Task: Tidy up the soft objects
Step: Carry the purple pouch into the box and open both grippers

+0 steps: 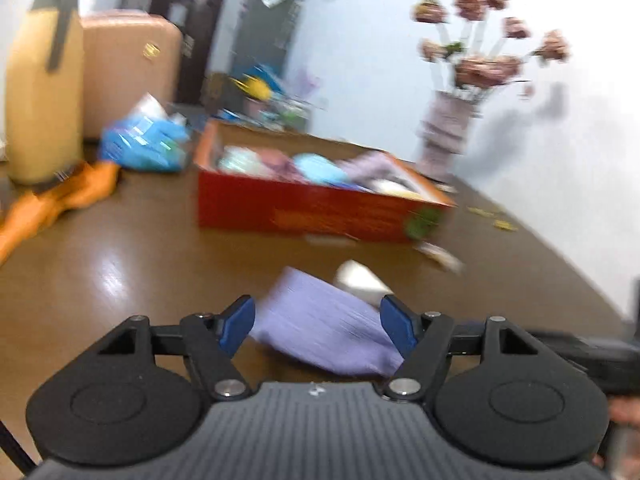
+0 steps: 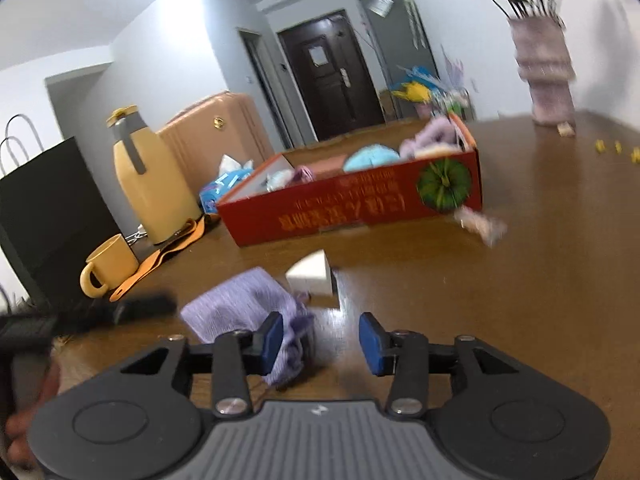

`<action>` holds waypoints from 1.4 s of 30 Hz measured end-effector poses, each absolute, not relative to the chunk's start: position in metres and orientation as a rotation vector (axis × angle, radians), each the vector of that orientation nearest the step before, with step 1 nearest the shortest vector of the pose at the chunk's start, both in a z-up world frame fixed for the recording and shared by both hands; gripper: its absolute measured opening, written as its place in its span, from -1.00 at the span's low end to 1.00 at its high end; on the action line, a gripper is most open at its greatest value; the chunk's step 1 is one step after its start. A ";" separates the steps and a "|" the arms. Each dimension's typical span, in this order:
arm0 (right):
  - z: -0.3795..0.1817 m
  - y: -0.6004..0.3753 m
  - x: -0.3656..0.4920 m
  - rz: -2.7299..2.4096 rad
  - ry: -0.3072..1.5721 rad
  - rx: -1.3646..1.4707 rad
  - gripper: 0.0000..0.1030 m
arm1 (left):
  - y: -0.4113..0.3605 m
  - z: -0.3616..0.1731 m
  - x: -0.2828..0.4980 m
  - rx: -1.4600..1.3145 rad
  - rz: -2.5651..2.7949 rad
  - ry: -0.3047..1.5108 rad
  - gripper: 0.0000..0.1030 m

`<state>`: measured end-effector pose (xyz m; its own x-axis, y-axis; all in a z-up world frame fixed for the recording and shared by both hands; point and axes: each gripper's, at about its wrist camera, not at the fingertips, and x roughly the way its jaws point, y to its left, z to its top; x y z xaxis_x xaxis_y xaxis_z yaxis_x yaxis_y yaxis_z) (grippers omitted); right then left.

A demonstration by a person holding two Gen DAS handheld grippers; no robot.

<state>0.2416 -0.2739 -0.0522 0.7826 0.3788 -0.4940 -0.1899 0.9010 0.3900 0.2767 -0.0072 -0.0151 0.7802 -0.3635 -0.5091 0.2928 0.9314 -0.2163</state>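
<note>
On the brown table [image 1: 140, 272], going left to right: a yellow flask [image 2: 150, 184] at ten o'clock, a yellow mug [image 2: 110, 264] beside it, then the red box [image 2: 360, 208] at twelve, already holding soft items. Its side shows a green pumpkin picture and upside-down yellow writing too blurred to read.

The lilac cloth [image 1: 320, 328] lies on the table just ahead, a white wedge [image 2: 312, 276] touching its far edge. It looks light, limp and crumpled, so it should bunch easily; a thick fold near the middle seems the best hold.

The left gripper [image 1: 318, 326] stands wide, its jaws either side of the cloth, not pinching. The right gripper [image 2: 320, 344] is also spread, gripping nothing, the cloth's edge at its left finger.
</note>
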 end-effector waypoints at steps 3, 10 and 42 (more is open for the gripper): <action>-0.059 -0.268 0.252 0.314 0.587 0.420 0.09 | -0.004 -0.029 0.308 -0.165 -0.324 0.615 0.33; -0.067 -0.256 0.258 0.319 0.605 0.418 -0.33 | 0.004 -0.053 0.304 -0.321 -0.412 0.819 -0.58; 0.006 -0.247 0.477 0.253 0.531 0.164 -0.70 | -0.070 0.019 0.549 -0.056 -0.361 0.720 -0.87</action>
